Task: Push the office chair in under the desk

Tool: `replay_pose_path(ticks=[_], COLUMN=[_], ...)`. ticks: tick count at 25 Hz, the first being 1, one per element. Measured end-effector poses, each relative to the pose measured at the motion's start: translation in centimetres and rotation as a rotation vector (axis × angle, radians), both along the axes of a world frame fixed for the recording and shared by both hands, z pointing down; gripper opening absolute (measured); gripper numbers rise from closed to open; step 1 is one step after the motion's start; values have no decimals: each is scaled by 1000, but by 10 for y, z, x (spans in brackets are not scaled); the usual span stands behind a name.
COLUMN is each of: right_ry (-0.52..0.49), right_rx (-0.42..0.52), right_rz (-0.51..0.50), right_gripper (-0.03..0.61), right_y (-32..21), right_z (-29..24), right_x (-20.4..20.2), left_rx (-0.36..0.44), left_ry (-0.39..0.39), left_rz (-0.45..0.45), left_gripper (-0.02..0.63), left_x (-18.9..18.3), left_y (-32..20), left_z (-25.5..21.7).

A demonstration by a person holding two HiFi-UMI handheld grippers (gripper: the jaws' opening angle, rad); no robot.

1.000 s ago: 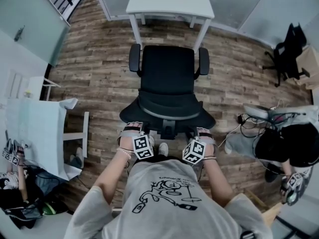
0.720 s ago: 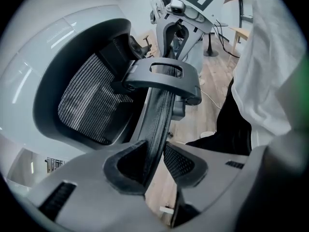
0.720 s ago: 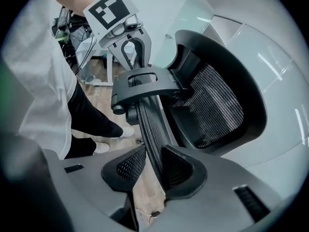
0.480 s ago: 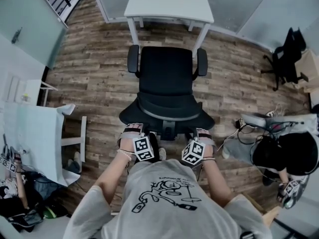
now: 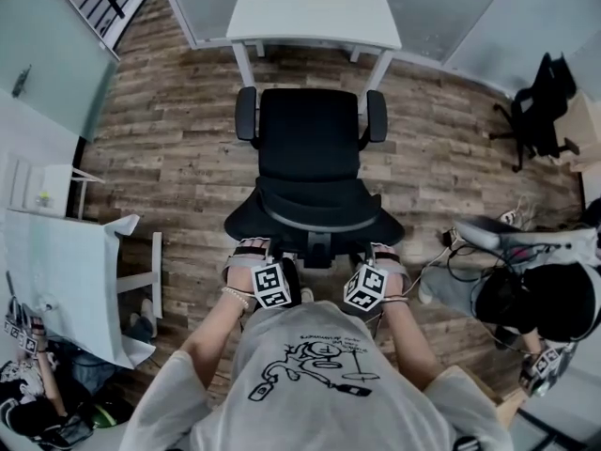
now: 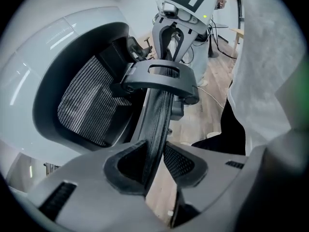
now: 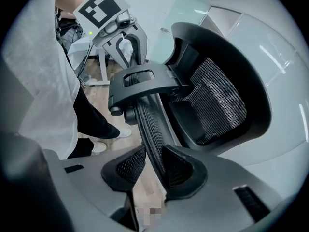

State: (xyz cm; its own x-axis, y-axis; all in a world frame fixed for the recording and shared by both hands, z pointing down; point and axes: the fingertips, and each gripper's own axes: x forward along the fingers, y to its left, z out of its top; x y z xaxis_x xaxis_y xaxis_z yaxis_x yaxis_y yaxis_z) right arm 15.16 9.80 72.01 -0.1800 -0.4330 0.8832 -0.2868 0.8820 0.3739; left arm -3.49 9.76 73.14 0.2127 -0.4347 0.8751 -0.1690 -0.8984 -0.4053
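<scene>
The black office chair [image 5: 310, 139] stands on the wood floor, its seat facing the white desk [image 5: 315, 12] and its armrests level with the desk's front legs. I stand behind it. My left gripper [image 5: 266, 252] and right gripper [image 5: 368, 254] hold the top edge of the backrest [image 5: 315, 216], one at each side. In the left gripper view the left gripper [image 6: 155, 170] is shut on the backrest's mesh edge [image 6: 161, 115]. The right gripper [image 7: 155, 170] is likewise shut on that edge [image 7: 149, 124], which runs between its pads.
A second black chair [image 5: 537, 101] stands at the far right. A person [image 5: 535, 299] sits low at the right beside cables [image 5: 460, 242]. A white table [image 5: 66, 271] is at the left, and glass walls flank the desk.
The chair has rolled forward with me and both grippers behind it; its armrests now sit closer to the desk's front legs. Both grips are unchanged.
</scene>
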Motion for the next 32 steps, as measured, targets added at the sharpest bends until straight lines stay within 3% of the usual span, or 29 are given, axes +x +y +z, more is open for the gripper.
replay_pose_path(ticks=[16,32], right_ry=[11,25], right_rx=[-86,-110], right_rz=[42,92], right_gripper=[138,140], right_y=[-51,-117], right_z=[4,6], right_x=[-29,-46], left_rx=[-19,-20], left_ry=[6,18], left_rz=[45,80], left_gripper=[117,120], left_x=[-28,-44], left_y=[-62,-133], left_z=[2,3])
